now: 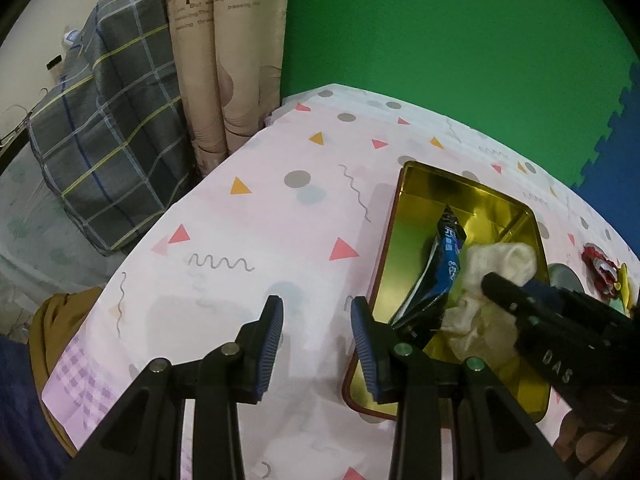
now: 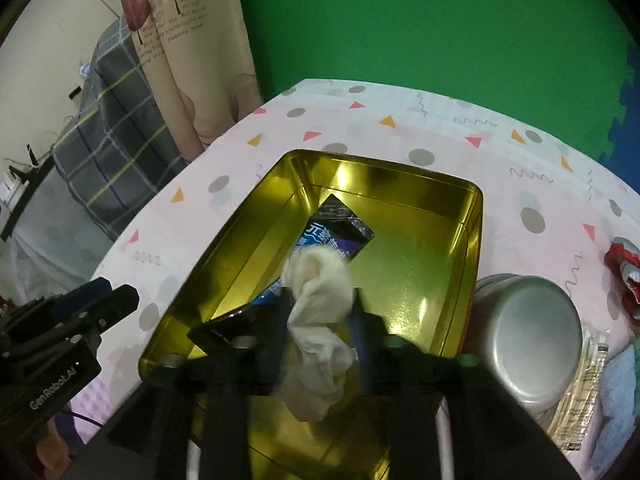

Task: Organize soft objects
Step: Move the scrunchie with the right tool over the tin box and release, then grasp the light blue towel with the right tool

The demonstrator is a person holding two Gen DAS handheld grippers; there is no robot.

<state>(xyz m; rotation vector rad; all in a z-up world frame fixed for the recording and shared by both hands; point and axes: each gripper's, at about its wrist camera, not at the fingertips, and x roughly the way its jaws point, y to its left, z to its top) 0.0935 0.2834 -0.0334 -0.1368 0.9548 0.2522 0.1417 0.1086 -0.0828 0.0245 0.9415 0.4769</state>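
An open gold tin (image 2: 384,164) lies on the pink patterned tablecloth (image 1: 240,240). Inside it rests a blue snack packet (image 2: 340,224). A crumpled white cloth (image 2: 320,300) hangs over the tin between the fingers of my right gripper (image 2: 320,312), whose jaws stand apart and look loose around it. The left wrist view shows the same cloth (image 1: 500,260) at the right gripper (image 1: 512,284), draped onto the packet (image 1: 448,264). My left gripper (image 1: 316,312) is open and holds nothing, hovering over the tablecloth just left of the tin (image 1: 404,184).
A silver metal cup (image 2: 528,332) lies on its side right of the tin, with a clear packet (image 2: 580,392), a light blue towel (image 2: 616,392) and a red crumpled item (image 2: 624,276) beyond it. Plaid bedding (image 1: 104,140) and a curtain (image 1: 224,60) stand off the table's left edge.
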